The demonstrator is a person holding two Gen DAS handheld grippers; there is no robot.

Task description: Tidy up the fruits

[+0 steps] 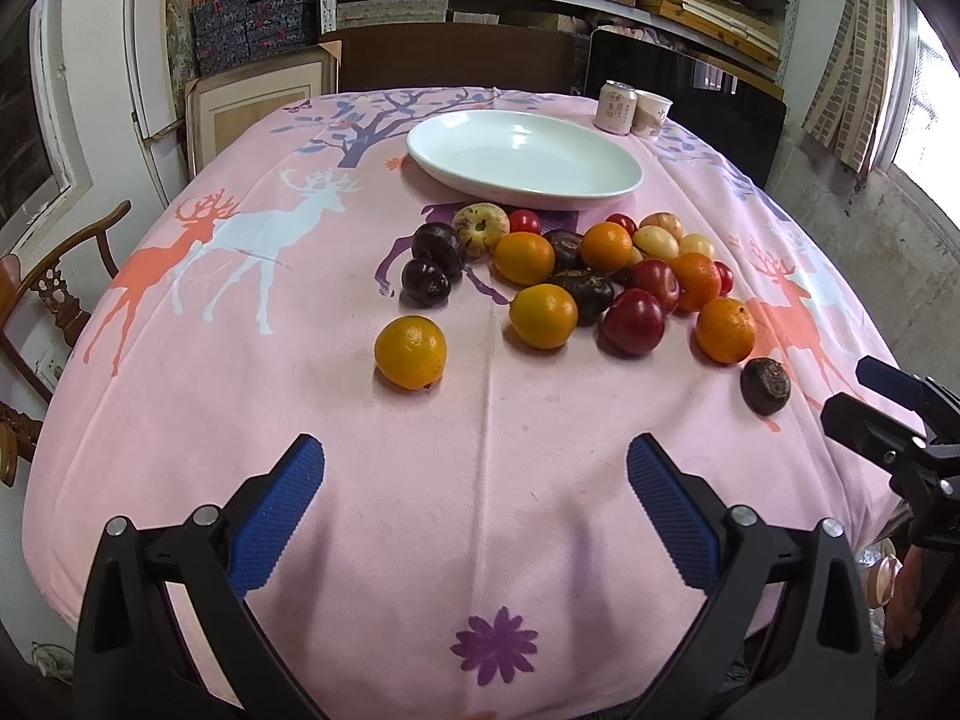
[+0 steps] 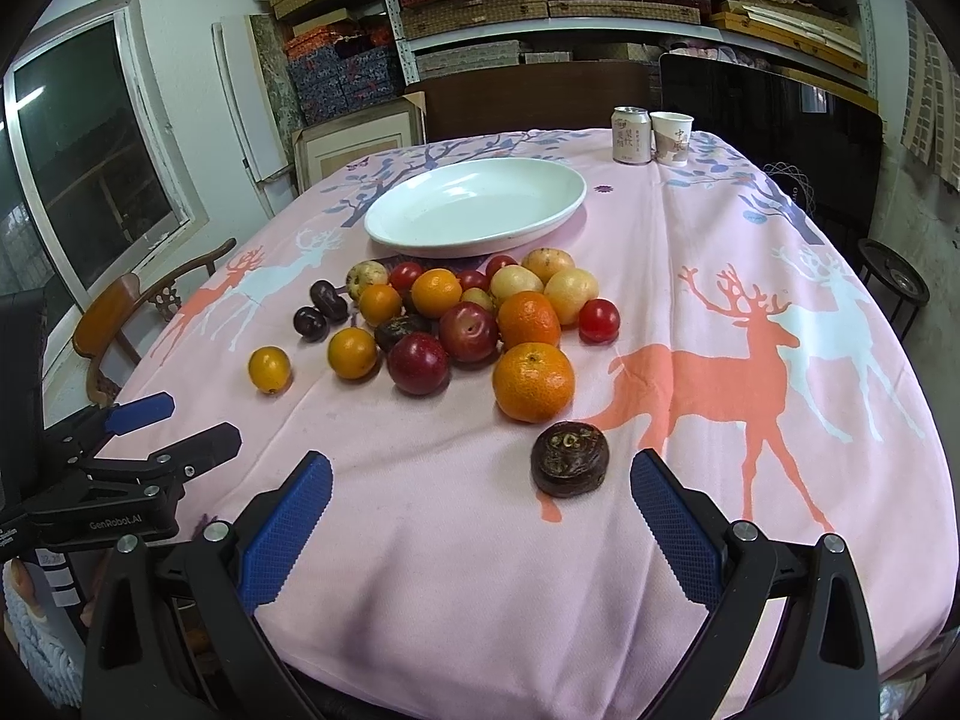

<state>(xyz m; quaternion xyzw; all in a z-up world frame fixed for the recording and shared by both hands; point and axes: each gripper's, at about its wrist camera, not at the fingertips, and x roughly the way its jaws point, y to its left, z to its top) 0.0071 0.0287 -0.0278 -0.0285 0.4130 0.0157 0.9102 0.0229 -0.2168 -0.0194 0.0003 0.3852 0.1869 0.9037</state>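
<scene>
1. While both tools hang over the near edge of the pink deer-print tablecloth [image 1: 336, 408], the left gripper [image 1: 474, 504] has its jaws spread wide with nothing between the blue pads [image 1: 282, 516].
2. Equally wide apart are the jaws of the right gripper [image 2: 480, 510], which grips nothing; a dark water chestnut [image 2: 570, 459] lies on the cloth just ahead of it, nearer its right finger and not touching it.
3. Mid-table sits the fruit pile [image 1: 606, 276]: oranges, red plums, pale yellow fruits, small red tomatoes and more dark water chestnuts, bunched together and touching.
4. One orange [image 1: 411, 352] lies apart on the pile's left, nearest the left gripper.
5. A big tangerine [image 2: 533, 383] sits at the pile's near edge, just behind the lone water chestnut.
6. Beyond the pile, a white oval dish [image 1: 618, 180] holds no fruit.
7. At the far right edge, a drink can [image 2: 631, 135] stands beside a paper cup [image 2: 672, 138].
</scene>
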